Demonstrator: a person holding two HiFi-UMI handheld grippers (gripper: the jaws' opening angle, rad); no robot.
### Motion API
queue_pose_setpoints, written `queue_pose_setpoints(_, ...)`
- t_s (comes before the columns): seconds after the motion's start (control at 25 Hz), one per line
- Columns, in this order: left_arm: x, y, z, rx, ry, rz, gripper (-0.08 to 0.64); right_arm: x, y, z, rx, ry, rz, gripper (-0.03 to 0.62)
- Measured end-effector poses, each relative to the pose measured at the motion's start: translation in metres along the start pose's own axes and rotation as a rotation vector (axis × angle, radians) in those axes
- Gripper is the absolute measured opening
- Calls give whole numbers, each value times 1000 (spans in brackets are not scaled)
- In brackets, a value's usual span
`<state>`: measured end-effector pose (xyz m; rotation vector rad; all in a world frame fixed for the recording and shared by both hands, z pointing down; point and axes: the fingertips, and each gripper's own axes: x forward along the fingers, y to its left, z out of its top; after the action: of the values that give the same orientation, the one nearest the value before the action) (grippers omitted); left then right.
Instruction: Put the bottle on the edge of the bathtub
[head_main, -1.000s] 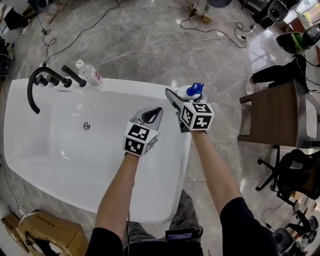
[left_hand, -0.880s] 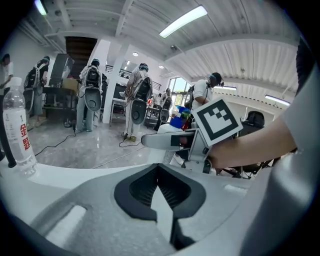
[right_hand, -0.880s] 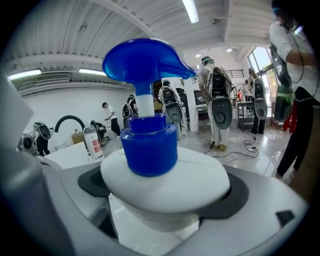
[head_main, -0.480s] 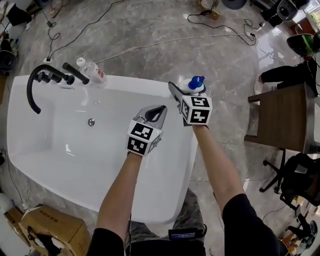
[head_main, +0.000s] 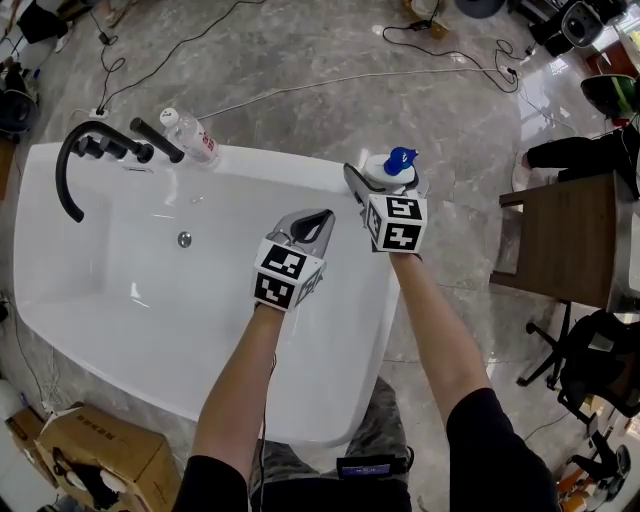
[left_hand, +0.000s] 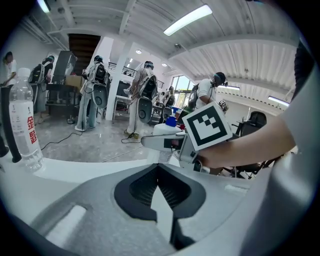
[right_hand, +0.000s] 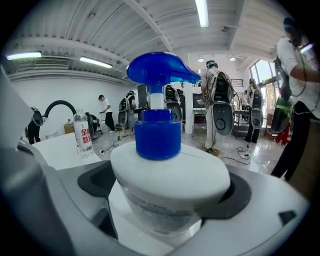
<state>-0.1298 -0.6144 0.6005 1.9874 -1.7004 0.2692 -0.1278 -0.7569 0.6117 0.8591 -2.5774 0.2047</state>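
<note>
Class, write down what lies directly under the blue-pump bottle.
The white bathtub rim lies beneath the bottle; the right hand-held gripper covers its base, so contact cannot be seen.

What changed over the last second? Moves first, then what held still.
Hardly anything. The right gripper may have nudged the pump bottle slightly farther at the far right corner of the bathtub rim; most of the shift is the head camera's. Nothing was grasped or released. That gripper stays shut on the bottle, the left gripper shut and empty over the tub, the water bottle upright by the faucet.
</note>
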Motion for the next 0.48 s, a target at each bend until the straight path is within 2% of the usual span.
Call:
queue_pose_setpoints(0.24, -3, 2, -4, -5, 7, 9, 9, -4, -3, -5, 10, 0, -9, 546)
queue_pose_setpoints(0.48, -15, -3, -12, -11, 33, 26, 9, -25, -10, -21, 65, 33, -8, 560)
